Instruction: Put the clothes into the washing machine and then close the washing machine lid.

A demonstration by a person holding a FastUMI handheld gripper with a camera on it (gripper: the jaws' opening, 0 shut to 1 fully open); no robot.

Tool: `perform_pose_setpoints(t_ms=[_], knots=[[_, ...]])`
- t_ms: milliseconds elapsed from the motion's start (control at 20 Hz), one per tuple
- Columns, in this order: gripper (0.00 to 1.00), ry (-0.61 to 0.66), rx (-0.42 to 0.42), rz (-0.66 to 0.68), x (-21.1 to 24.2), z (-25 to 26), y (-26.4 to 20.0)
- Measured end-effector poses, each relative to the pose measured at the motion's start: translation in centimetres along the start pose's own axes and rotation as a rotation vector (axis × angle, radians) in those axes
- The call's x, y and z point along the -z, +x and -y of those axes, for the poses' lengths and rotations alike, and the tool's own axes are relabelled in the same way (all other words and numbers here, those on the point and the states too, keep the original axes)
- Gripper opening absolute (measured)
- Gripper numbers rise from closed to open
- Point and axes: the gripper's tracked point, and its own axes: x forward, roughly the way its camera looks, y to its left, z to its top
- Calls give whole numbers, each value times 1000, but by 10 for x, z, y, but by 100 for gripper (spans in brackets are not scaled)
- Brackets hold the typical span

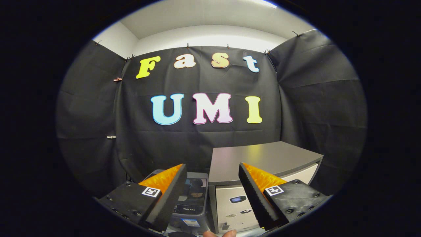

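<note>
**Gripper wide open, washer just ahead**

The gripper (212, 184) hangs spread apart with nothing in it. The washer (194, 197) sits low between the fingers, next to a grey cabinet (263, 158). Can't spot any clothes from here. They'd probably be soft and floppy, so pinching a bunched fold seems best. The lid likely just needs a push.

The gripper (212, 194) has its fingers (171, 194) spread wide with nothing between them. Just beyond them, at 11 o'clock, stands a small washer (194, 200) with a dark glass lid. At 1 o'clock stands a grey-topped cabinet (260, 158), touching the washer's side; a fingertip (219, 233) shows at 6 o'clock.
</note>
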Motion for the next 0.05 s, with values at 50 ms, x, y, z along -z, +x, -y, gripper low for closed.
perform_pose_setpoints(t_ms=[50], knots=[[99, 3, 2, -3, 1, 0, 1]])
